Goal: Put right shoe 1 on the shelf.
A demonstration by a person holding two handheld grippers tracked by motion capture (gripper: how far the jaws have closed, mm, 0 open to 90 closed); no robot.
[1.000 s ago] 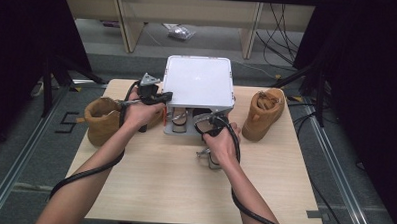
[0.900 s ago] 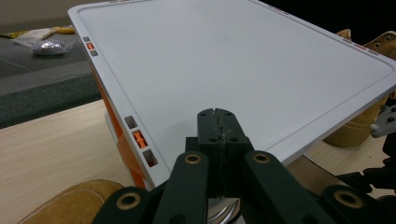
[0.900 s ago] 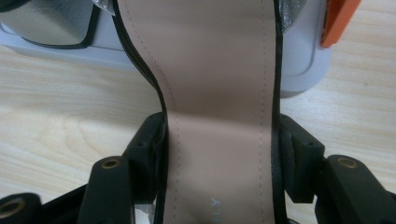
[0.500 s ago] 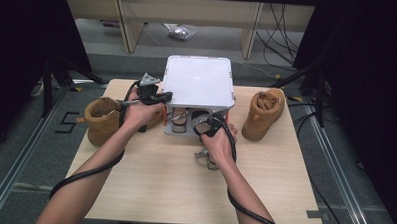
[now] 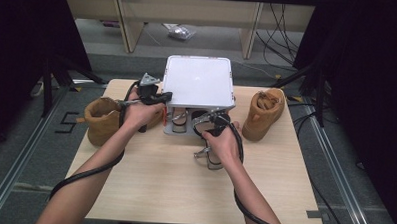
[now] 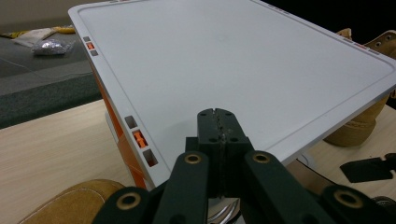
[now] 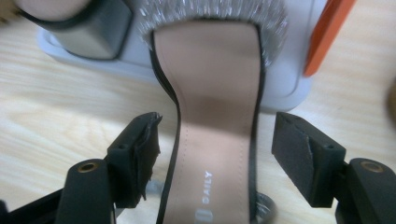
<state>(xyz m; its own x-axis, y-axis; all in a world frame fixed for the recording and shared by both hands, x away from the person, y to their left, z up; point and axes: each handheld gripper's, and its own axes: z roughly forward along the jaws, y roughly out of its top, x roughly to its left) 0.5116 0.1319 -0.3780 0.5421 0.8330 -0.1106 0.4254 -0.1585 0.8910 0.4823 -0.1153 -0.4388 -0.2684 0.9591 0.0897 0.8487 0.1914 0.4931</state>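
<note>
Right gripper (image 7: pixel 215 158) gapes wide astride a sandal (image 7: pixel 212 135), gripping nothing; left gripper (image 6: pixel 218 135), pressed closed and empty, hovers over the box (image 6: pixel 243 65); next, squeeze the sandal

Left hand-held gripper (image 6: pixel 218 126) closed, right (image 7: pixel 215 158) agape.

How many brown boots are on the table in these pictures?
2. One brown boot stands at the table's left edge, beside the person's left hand. The other boot stands to the right of the white box. Others may be hidden inside the box.
</note>
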